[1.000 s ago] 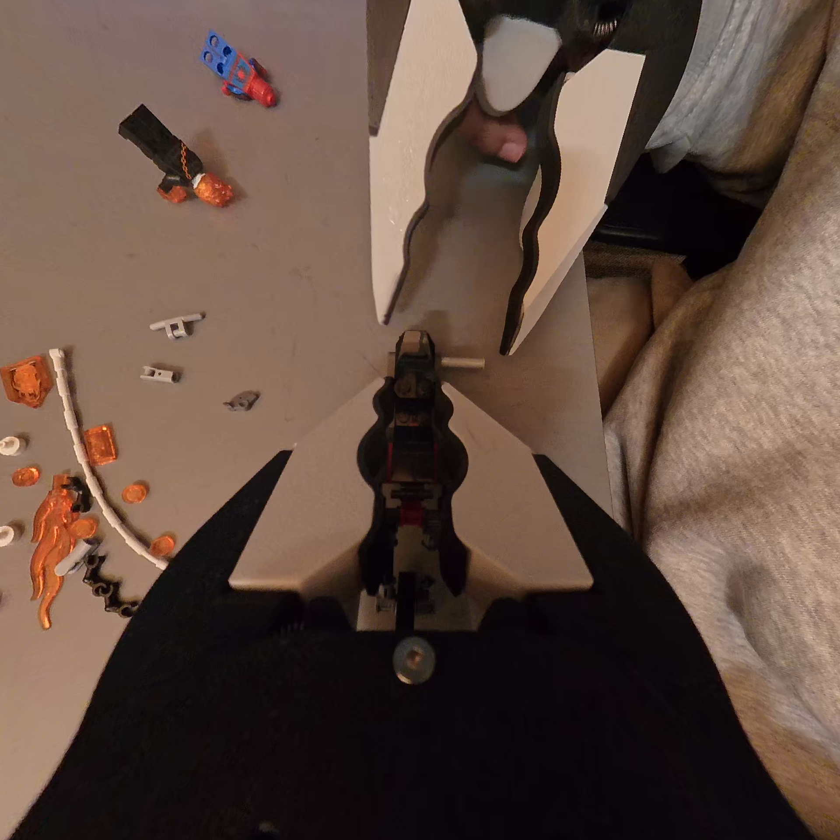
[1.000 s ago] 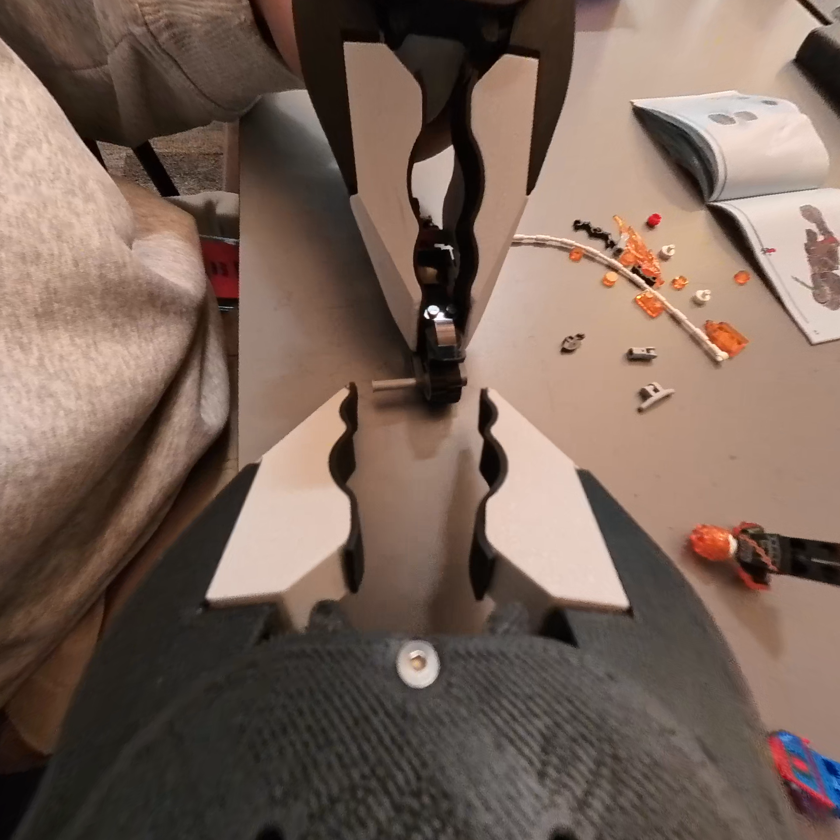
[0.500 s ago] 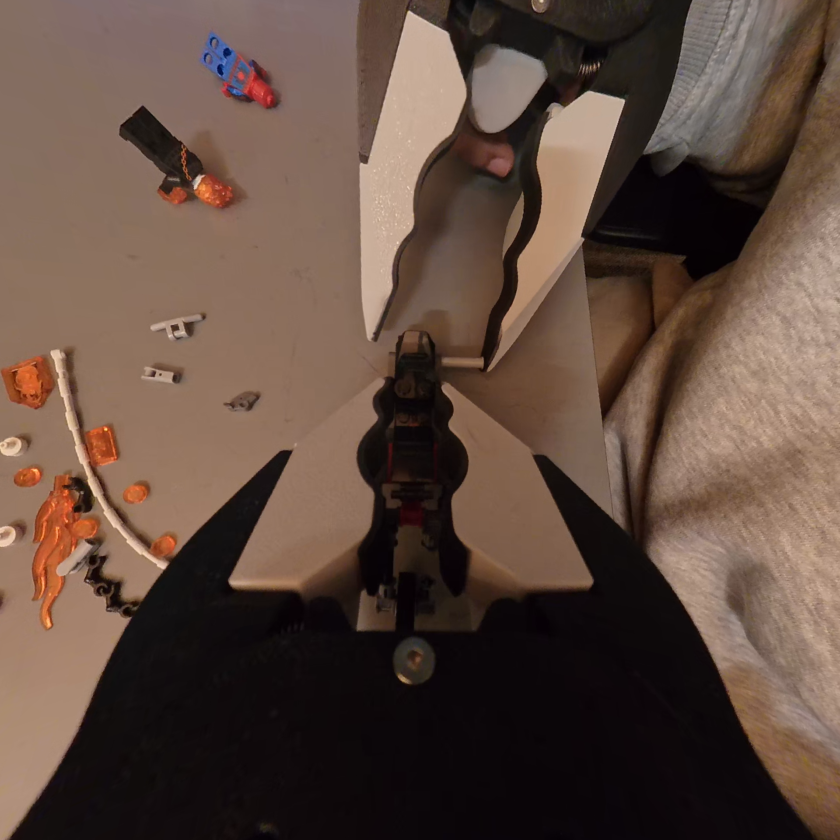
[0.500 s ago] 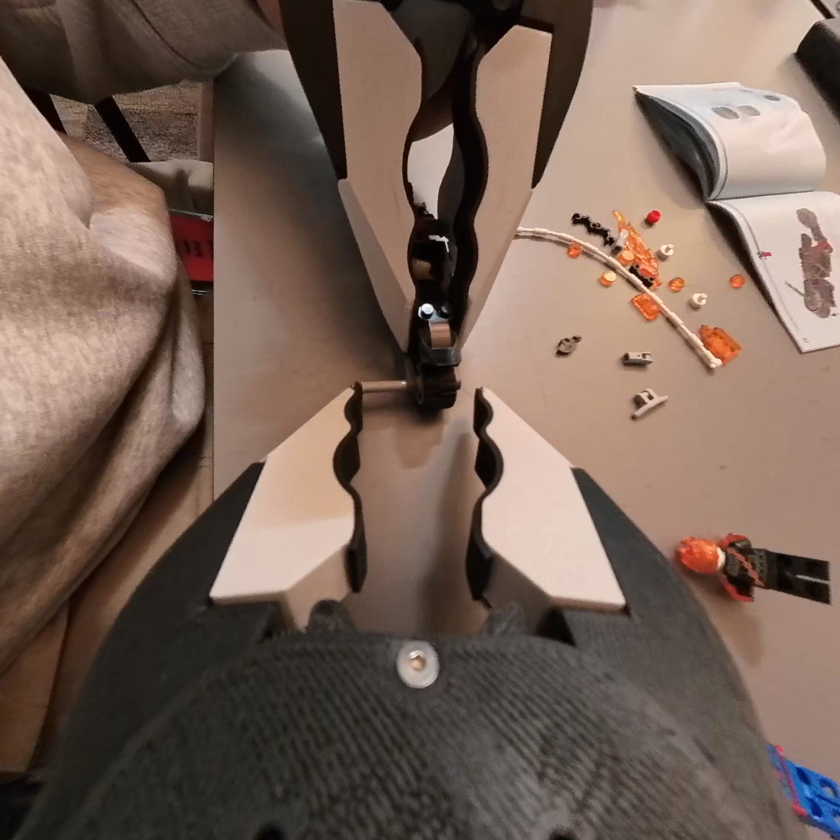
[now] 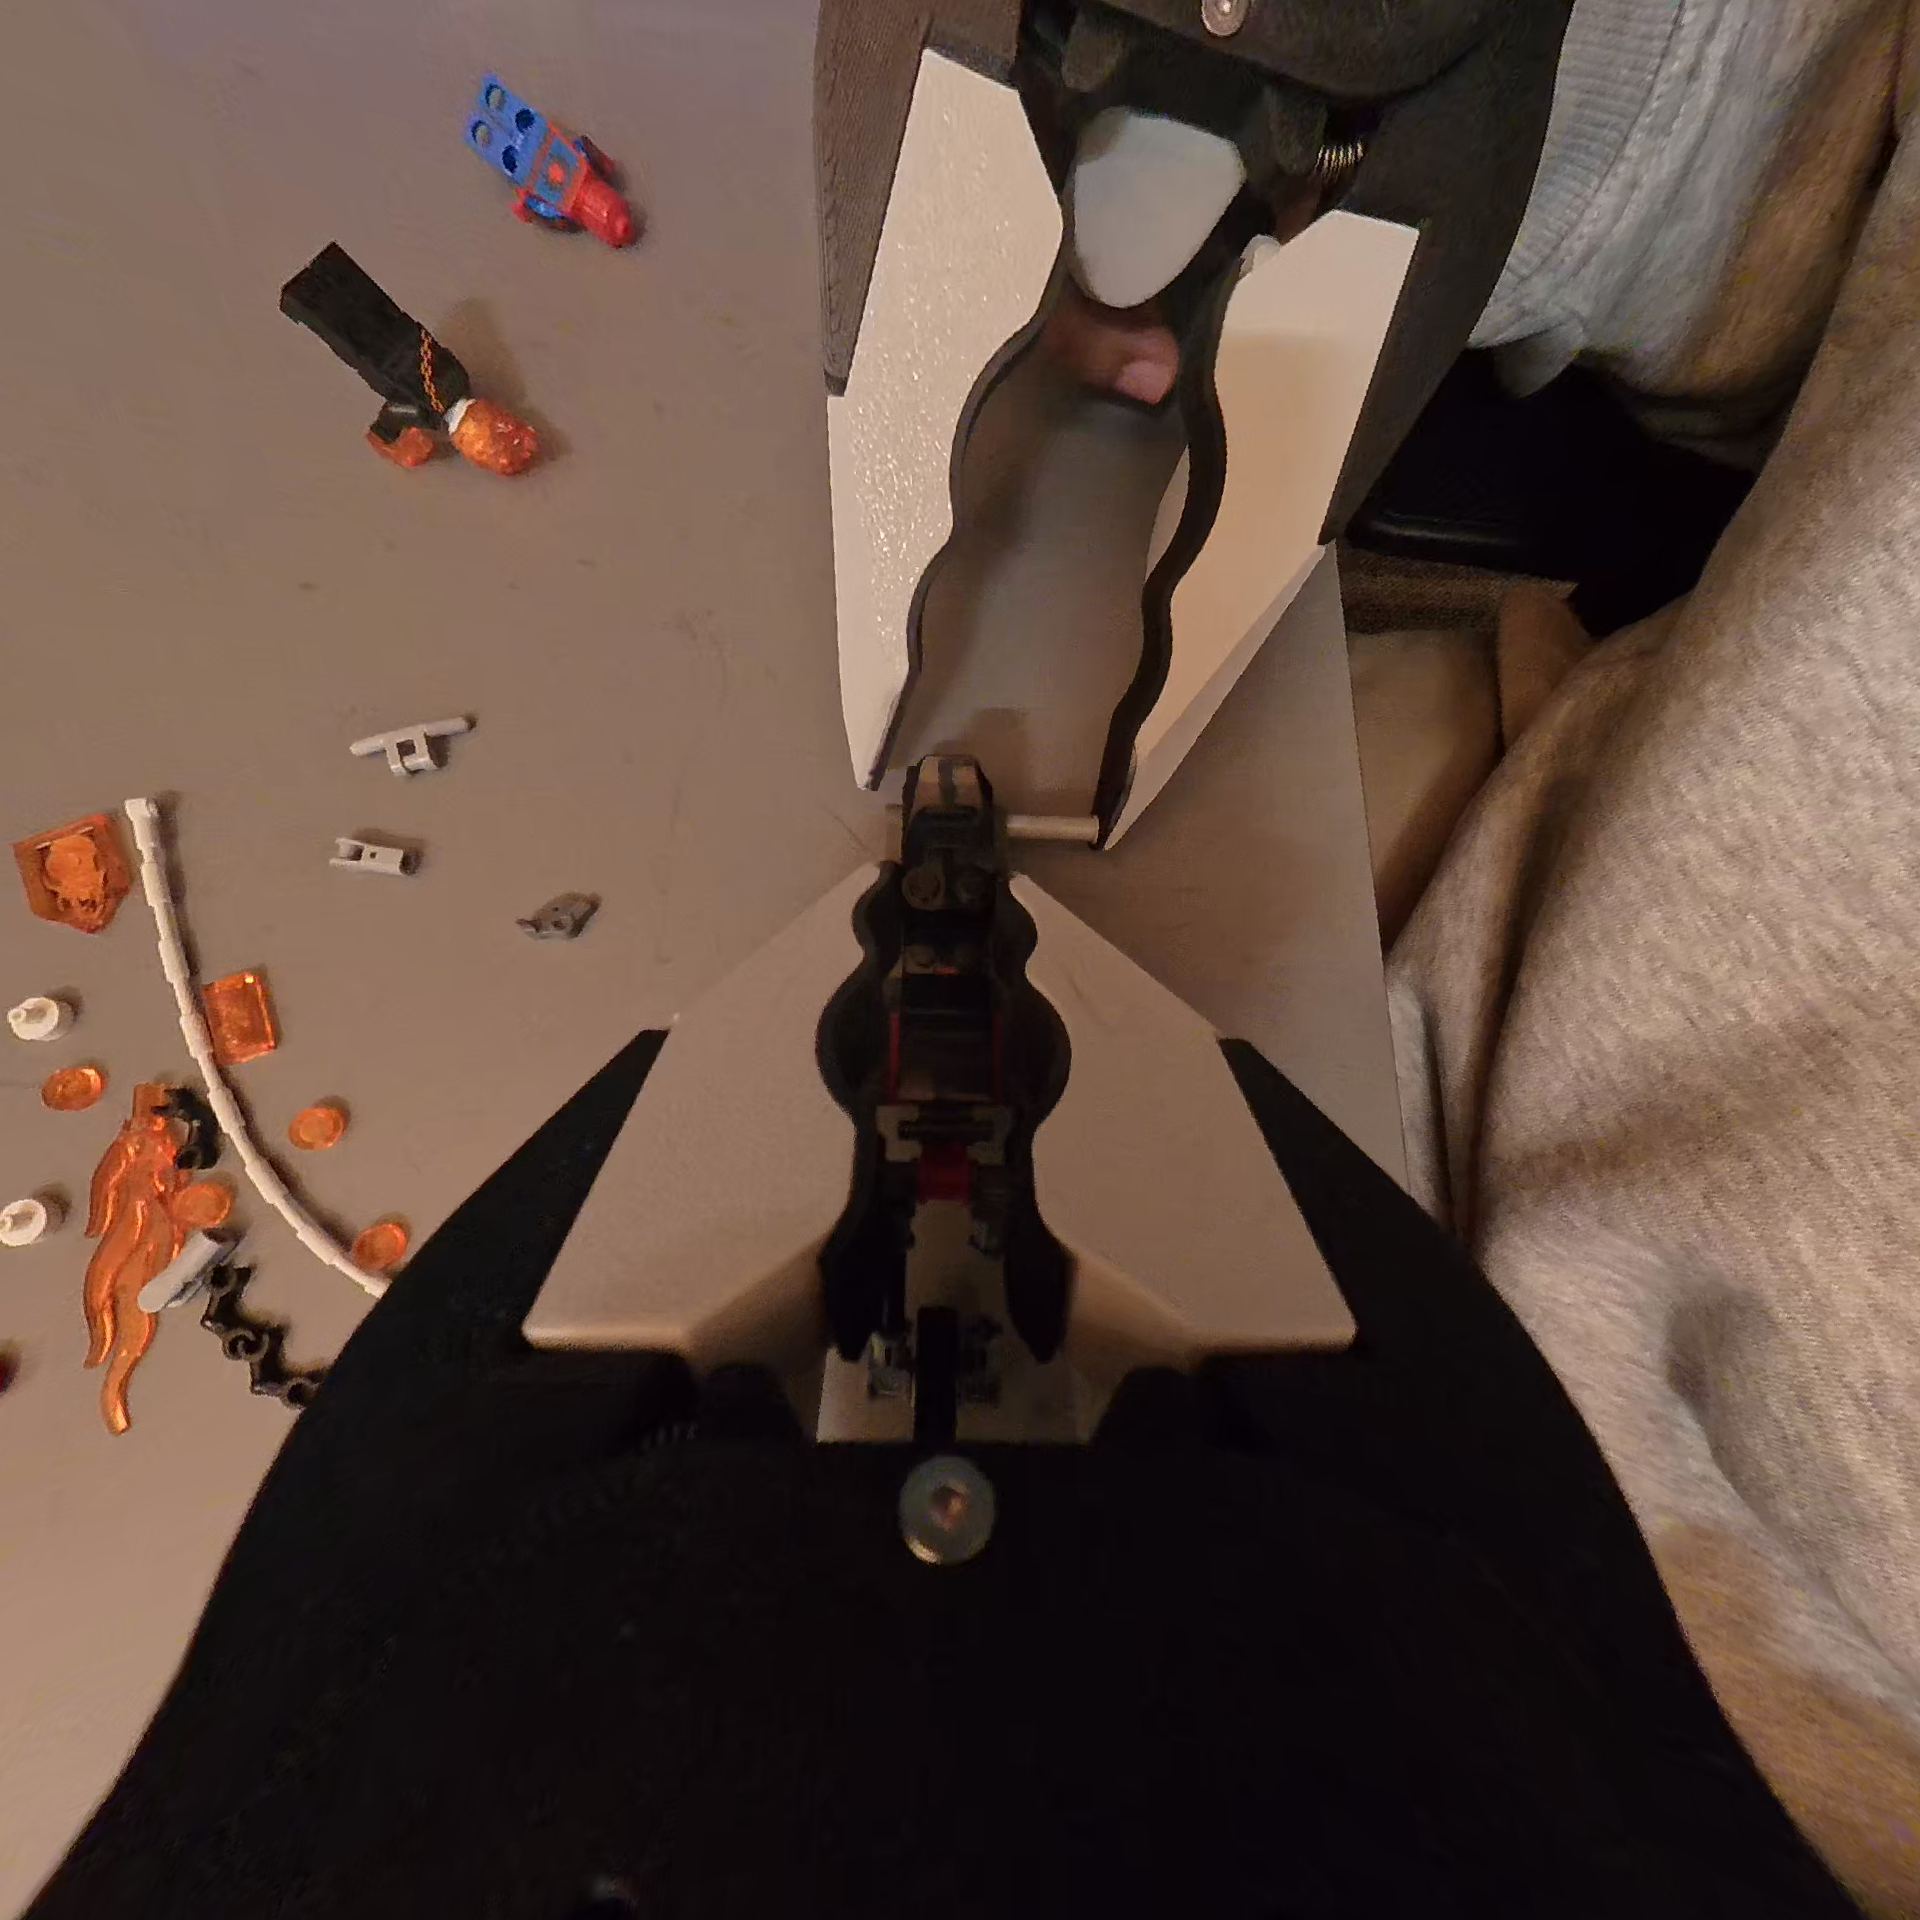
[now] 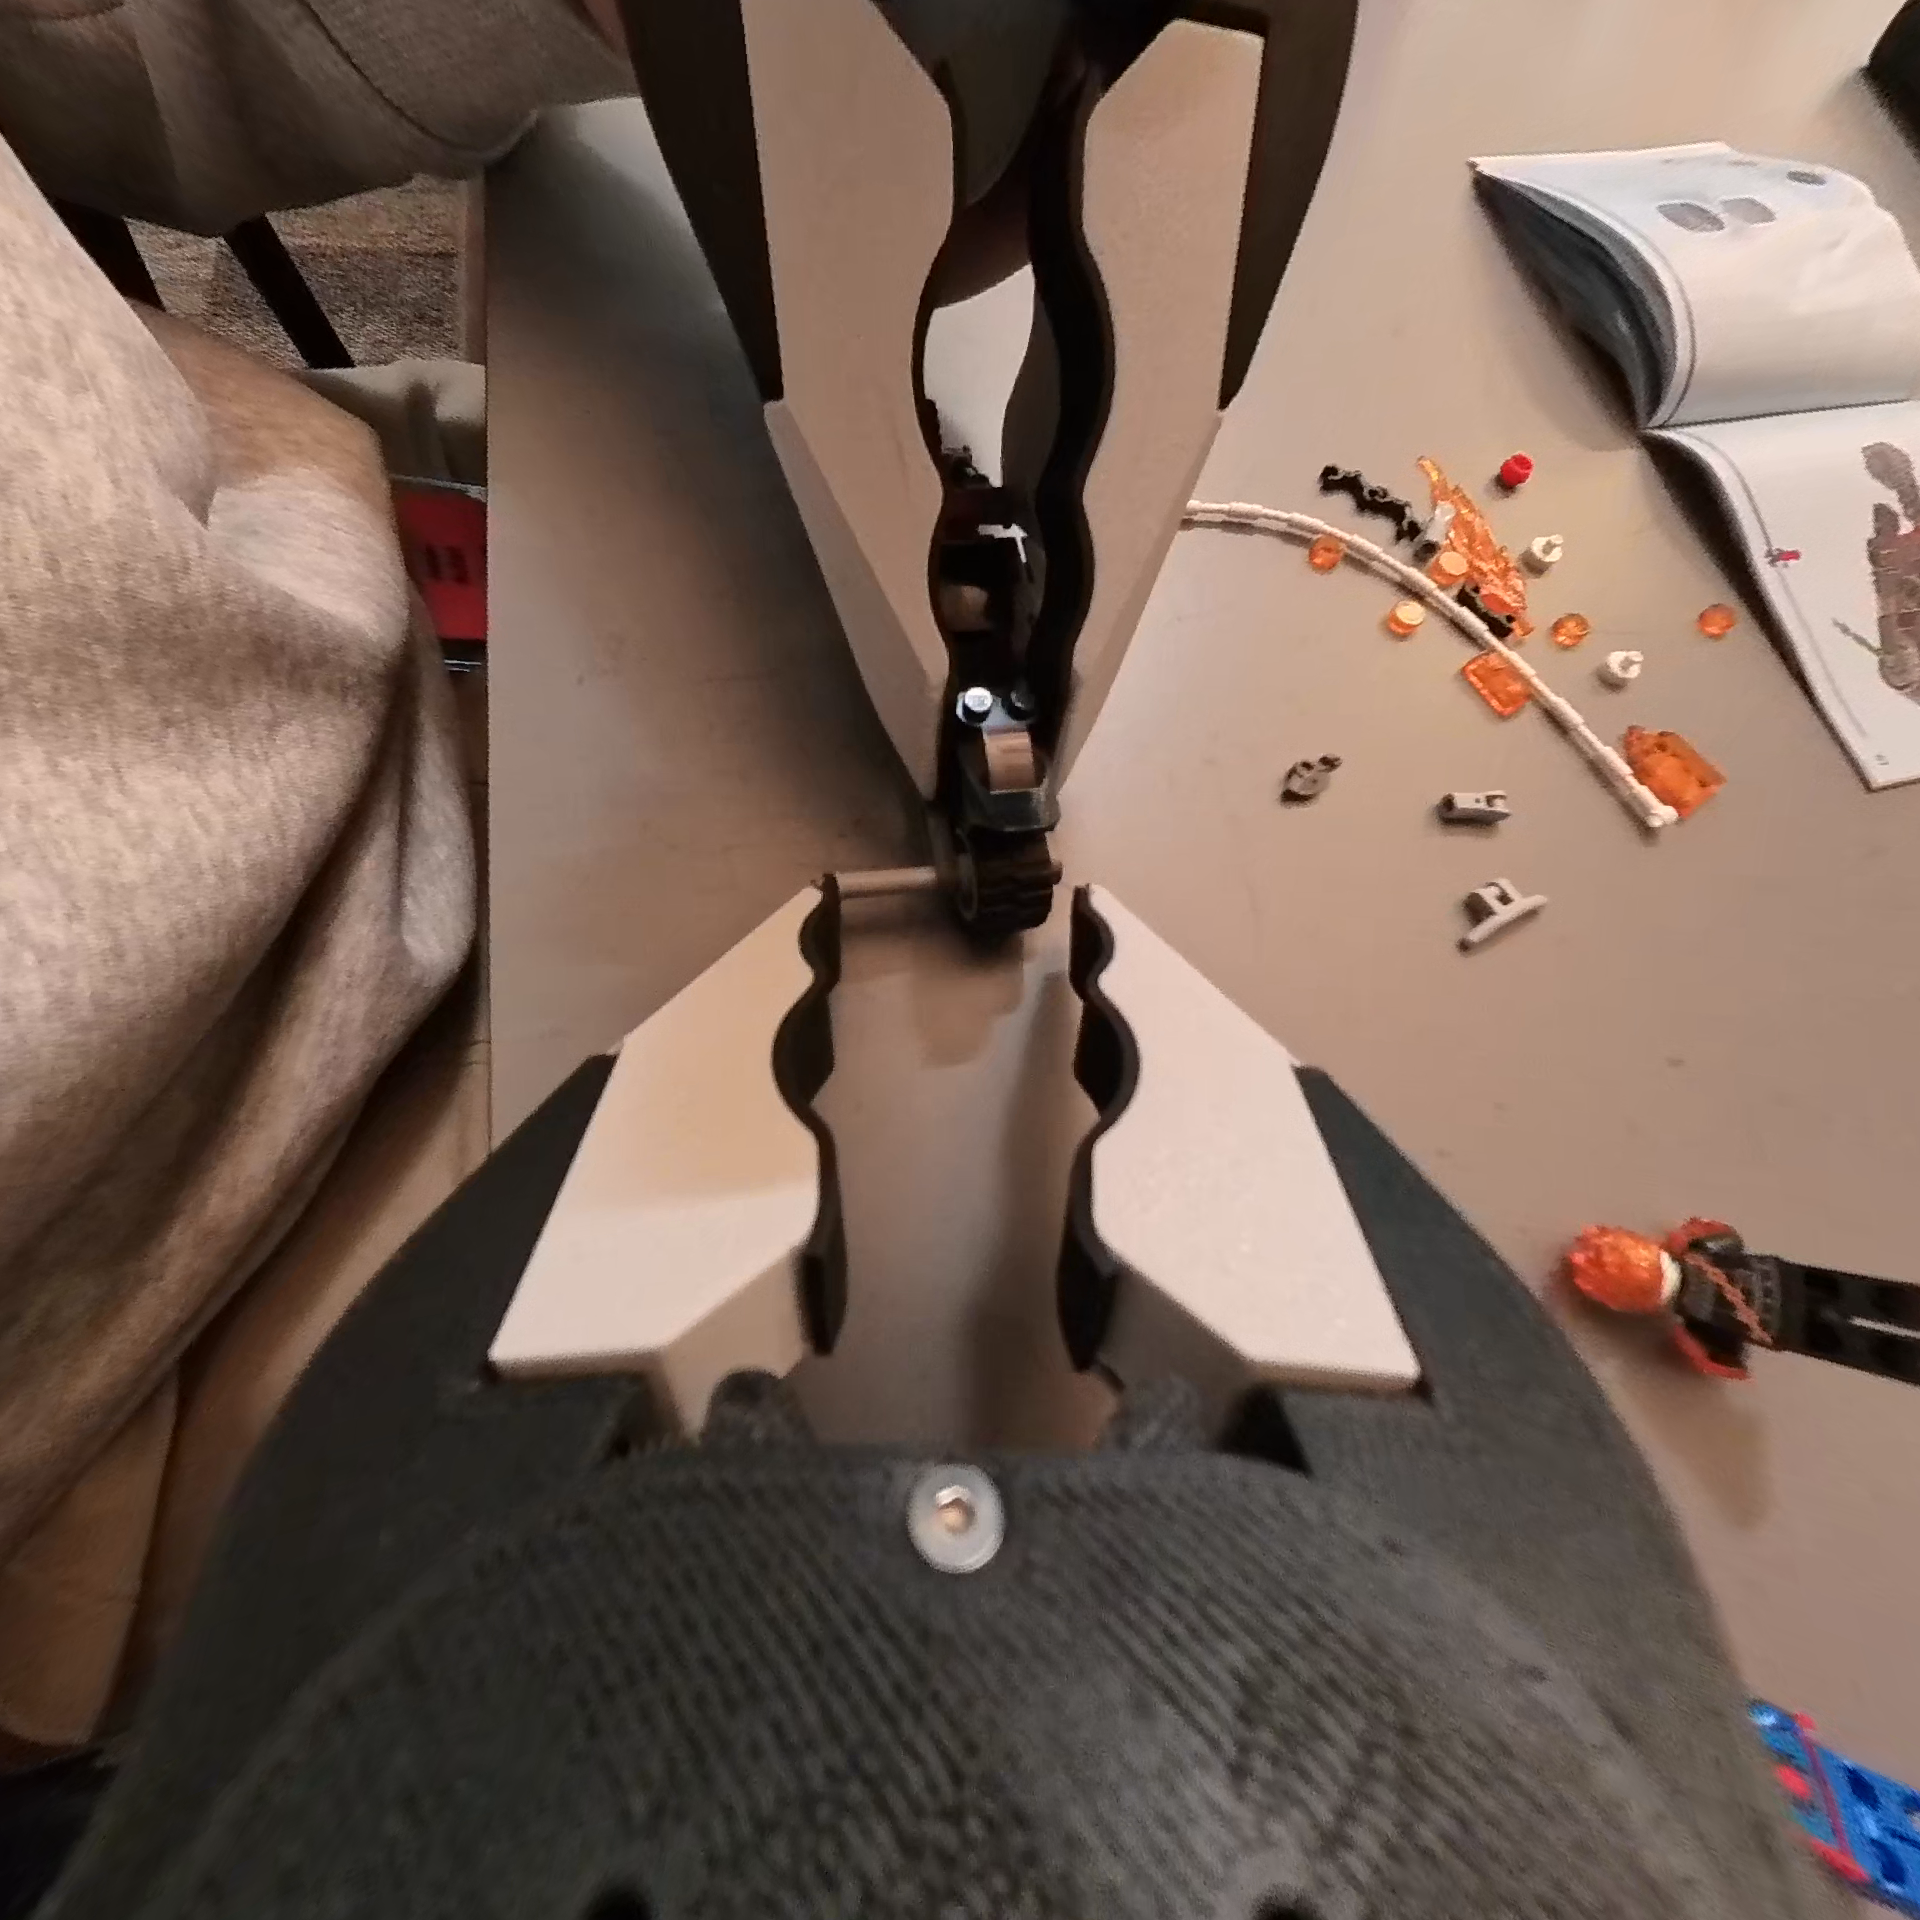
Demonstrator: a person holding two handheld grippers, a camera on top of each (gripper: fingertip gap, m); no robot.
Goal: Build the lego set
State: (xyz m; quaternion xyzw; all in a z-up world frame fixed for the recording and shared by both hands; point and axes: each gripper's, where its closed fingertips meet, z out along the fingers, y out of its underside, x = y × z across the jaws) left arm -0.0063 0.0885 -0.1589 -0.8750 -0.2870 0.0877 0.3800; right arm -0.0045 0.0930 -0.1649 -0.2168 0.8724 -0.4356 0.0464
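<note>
The left hand-held gripper (image 5: 940,883) is clamped narrow around a black lego motorbike build (image 5: 945,1049), whose long axis runs straight along the fingers, so that its front wheel (image 6: 1003,883) sticks out past the fingertips and points at the right hand-held gripper (image 6: 951,904). A thin pale axle pin (image 5: 1049,828) pokes sideways out of the wheel hub, crosswise to the bike's length, toward the person's side of the table (image 5: 623,520). The right hand-held gripper faces the left one nose to nose, its fingers spread fairly wide and holding nothing; the tip of its left finger (image 6: 821,894) sits right at the free end of the pin, touching or nearly so, while the wheel stands just ahead of the open gap. Out to the left hand-held gripper's left, on the table, lie loose parts: a white segmented whip piece (image 5: 208,1049), a clear orange flame (image 5: 130,1257), a black chain (image 5: 249,1340), small orange round studs (image 5: 317,1125), some grey clips (image 5: 410,740), and farther forward a flame-headed minifigure (image 5: 416,384) lying flat beside a small blue and red build (image 5: 551,177). From the right hand-held gripper, an open instruction booklet (image 6: 1704,343) lies far ahead to its right. A beige sleeve (image 6: 187,727) fills the space to its left.
</note>
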